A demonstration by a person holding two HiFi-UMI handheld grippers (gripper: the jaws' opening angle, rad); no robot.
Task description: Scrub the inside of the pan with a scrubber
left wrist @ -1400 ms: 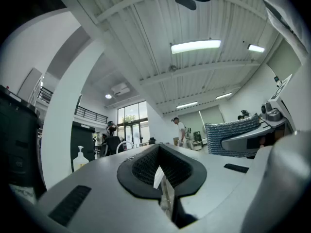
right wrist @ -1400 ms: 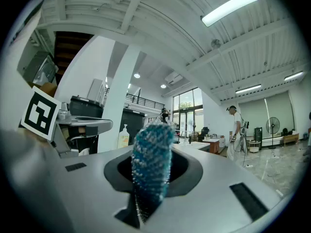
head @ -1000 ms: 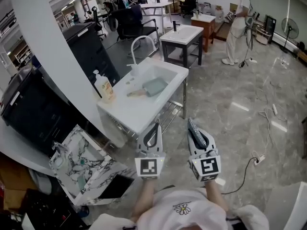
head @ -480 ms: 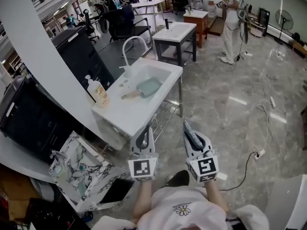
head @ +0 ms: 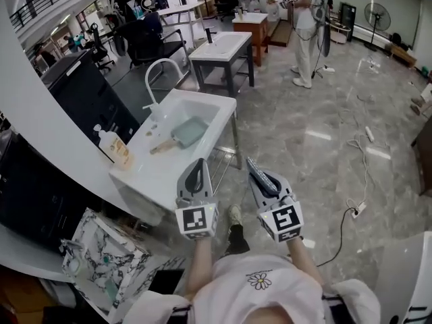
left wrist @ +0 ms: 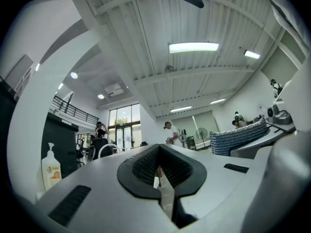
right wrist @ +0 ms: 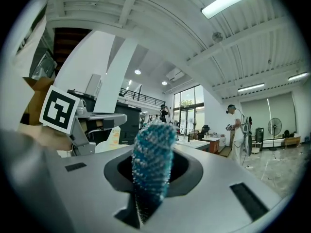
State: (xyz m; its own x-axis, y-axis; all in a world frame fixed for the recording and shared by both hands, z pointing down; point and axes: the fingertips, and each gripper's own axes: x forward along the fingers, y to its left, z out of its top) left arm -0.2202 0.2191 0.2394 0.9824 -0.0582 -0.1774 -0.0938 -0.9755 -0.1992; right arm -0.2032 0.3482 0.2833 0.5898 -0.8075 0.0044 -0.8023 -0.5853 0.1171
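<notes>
Altogether: two grippers, one scrubber, one pan, two sink stands, one soap bottle.
Left gripper: left gripper (head: pixel 197 171) was held level in front of the person, its jaws pressed together (left wrist: pixel 158 171).
Right gripper: right gripper (head: pixel 260 175) was beside it, a little apart, its jaws clamped on the scrubber (right wrist: pixel 151 164).
Scrubber: one blue-green knobbly pad, standing on edge between the right jaws and sticking out past their tips (head: pixel 259 171).
Pan: one teal square pan (head: pixel 190 131) lay flat in the basin of the near sink (head: pixel 162 177), its wooden handle pointing toward the soap bottle (head: pixel 116 149); it was well apart from both grippers.
Near sink: white, on a metal frame, with one curved tap (head: pixel 156 79) at the back rim; its front right edge lay just beyond the left gripper's tip in the head view.
Second sink: a second white sink stand (head: pixel 219 46) stood farther back, with a gap of floor between the two.
Soap bottle: upright on the left counter of the near sink, close to the wall side.
Open room: the marble floor (head: pixel 297 133) was bare to the right of the near sink.
Floor edges: cables (head: pixel 358 171) trailed along the right; a person (head: pixel 305 36) stood far back, past the second sink.
</notes>
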